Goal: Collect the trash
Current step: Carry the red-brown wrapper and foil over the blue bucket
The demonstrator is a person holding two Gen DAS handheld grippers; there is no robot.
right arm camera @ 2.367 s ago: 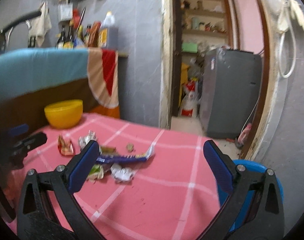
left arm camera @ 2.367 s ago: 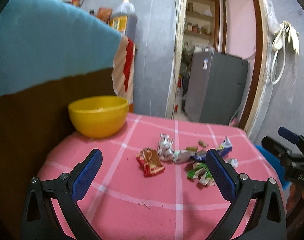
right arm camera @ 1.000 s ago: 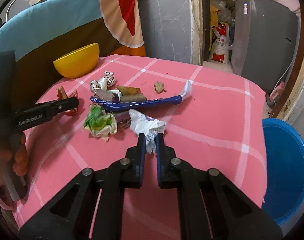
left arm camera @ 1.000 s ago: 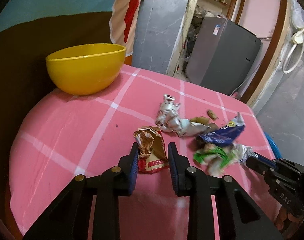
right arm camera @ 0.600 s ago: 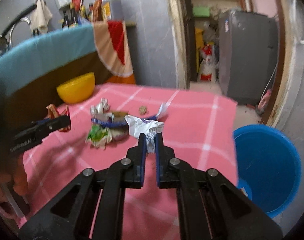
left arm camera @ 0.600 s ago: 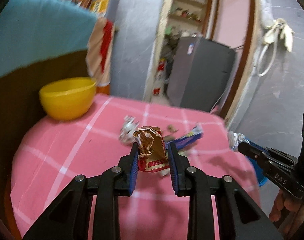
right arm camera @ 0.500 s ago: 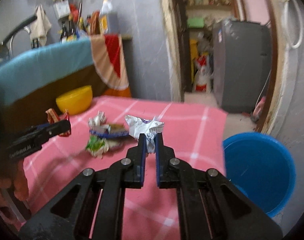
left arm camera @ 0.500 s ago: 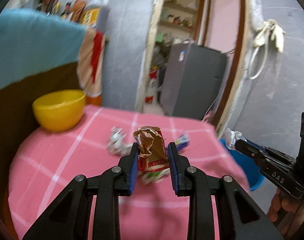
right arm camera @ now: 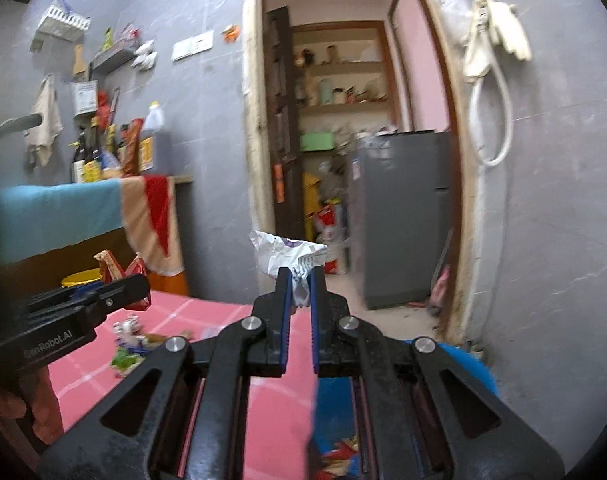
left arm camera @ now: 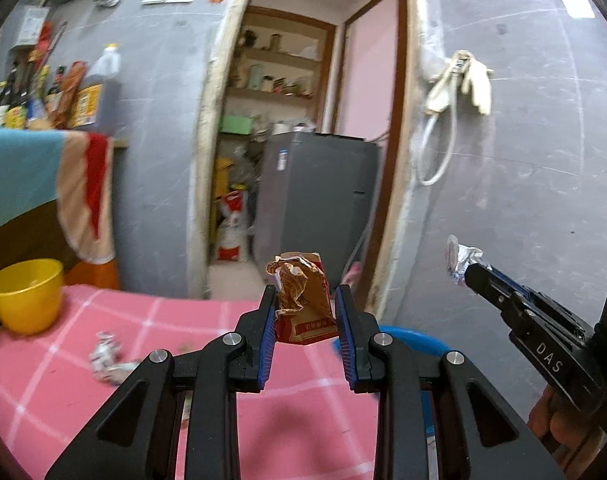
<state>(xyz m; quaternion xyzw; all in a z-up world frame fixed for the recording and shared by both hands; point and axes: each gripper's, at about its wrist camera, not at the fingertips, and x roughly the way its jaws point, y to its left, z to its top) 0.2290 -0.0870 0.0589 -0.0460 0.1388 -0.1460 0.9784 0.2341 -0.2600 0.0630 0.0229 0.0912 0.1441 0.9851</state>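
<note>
My left gripper (left arm camera: 305, 300) is shut on a crumpled brown and red wrapper (left arm camera: 301, 296), held up in the air above the pink checked table (left arm camera: 43, 392). In the right wrist view my right gripper (right arm camera: 300, 280) is shut on a crumpled white and silver wrapper (right arm camera: 285, 256), also lifted. The blue bin (right arm camera: 469, 368) lies low, just past the table's right edge, mostly hidden behind the fingers. A silver wrapper (left arm camera: 105, 356) and other scraps (right arm camera: 129, 344) lie on the cloth.
A yellow bowl (left arm camera: 23, 296) stands at the table's far left. Behind it hangs a blue and red cloth (left arm camera: 31, 172) over a dark board. An open doorway with a grey fridge (left arm camera: 315, 208) is straight ahead. A grey wall (left arm camera: 523, 200) closes the right.
Both grippers closed on their wrappers, lifted them off the table and swung right toward the blue bin. The views tilted up from the tabletop to the doorway.
</note>
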